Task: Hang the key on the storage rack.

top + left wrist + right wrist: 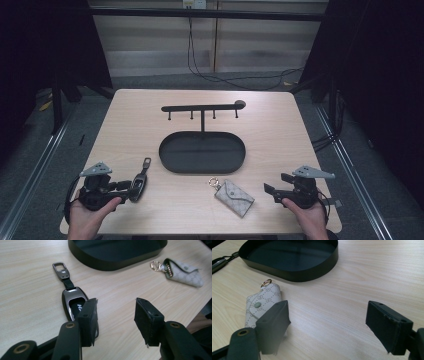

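Left gripper (pixel 116 312) wide beside key fob (pixel 73 302), right gripper (pixel 327 322) wide near patterned key pouch (pixel 260 305), black oval tray (pixel 202 152) mid-desk (pixel 270 130).

Light is falling from above onto the table (pixel 280 130), leaving its pale wood bright while the room around it is sinking into near black, especially at both sides. Soft, short shadows are lying under the black tray (pixel 202 152) and its hook bar. In the gripper views the tabletop is showing a mild sheen, a highlight is glinting on the metal key fob (pixel 73 302), and the near jaws are looking soft and blurred. The high view is looking slightly grainy.
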`<state>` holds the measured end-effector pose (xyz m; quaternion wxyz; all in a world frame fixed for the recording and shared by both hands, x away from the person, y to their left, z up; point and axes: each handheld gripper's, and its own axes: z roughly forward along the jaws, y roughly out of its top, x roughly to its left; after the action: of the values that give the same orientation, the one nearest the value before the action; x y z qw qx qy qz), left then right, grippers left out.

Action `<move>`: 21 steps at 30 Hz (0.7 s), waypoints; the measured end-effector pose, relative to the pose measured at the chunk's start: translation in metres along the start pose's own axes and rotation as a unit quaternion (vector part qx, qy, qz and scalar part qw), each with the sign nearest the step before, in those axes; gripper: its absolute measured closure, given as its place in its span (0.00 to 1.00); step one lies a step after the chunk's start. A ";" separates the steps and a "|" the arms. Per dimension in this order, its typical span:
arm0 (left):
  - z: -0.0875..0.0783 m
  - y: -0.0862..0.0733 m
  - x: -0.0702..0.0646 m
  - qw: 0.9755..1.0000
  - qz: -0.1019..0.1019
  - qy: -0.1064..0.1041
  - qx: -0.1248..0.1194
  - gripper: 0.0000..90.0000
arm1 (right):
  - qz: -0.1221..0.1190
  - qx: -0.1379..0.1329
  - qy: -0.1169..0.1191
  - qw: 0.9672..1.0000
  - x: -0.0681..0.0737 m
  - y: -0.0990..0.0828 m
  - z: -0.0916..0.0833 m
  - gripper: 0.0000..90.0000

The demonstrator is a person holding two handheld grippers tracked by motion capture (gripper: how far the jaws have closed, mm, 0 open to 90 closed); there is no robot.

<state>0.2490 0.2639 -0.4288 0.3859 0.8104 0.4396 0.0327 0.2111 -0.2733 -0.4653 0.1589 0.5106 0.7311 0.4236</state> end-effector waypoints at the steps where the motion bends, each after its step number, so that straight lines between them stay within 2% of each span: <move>1: 0.000 0.000 0.000 1.000 0.000 0.000 0.000 0.59 | 0.000 0.000 0.000 1.000 0.000 0.000 0.000 0.21; 3: 0.005 0.005 0.003 1.000 -0.001 0.005 0.014 0.60 | 0.000 0.000 -0.001 1.000 0.000 0.000 0.000 0.21; 6: 0.015 0.016 0.008 0.999 -0.002 0.025 0.033 0.62 | 0.002 0.003 -0.001 1.000 0.000 0.000 0.001 0.20; 9: 0.020 0.026 0.010 0.998 -0.001 0.032 0.048 0.62 | 0.001 0.008 0.000 1.000 0.000 0.000 0.001 0.20; 13: 0.024 0.037 0.010 0.997 0.009 0.047 0.066 0.63 | -0.001 0.012 0.003 1.000 0.000 0.000 0.002 0.20; 16: 0.028 0.044 0.012 0.996 0.009 0.053 0.076 0.65 | -0.002 0.011 0.004 1.000 0.000 0.000 0.002 0.20; 21: 0.036 0.055 0.017 0.995 -0.006 0.049 0.085 0.65 | -0.004 0.017 0.004 1.000 0.000 0.000 0.003 0.20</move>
<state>0.3115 0.2381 -0.4226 0.2940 0.8348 0.4644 0.0325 0.2129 -0.2718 -0.4674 0.1488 0.5086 0.7408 0.4128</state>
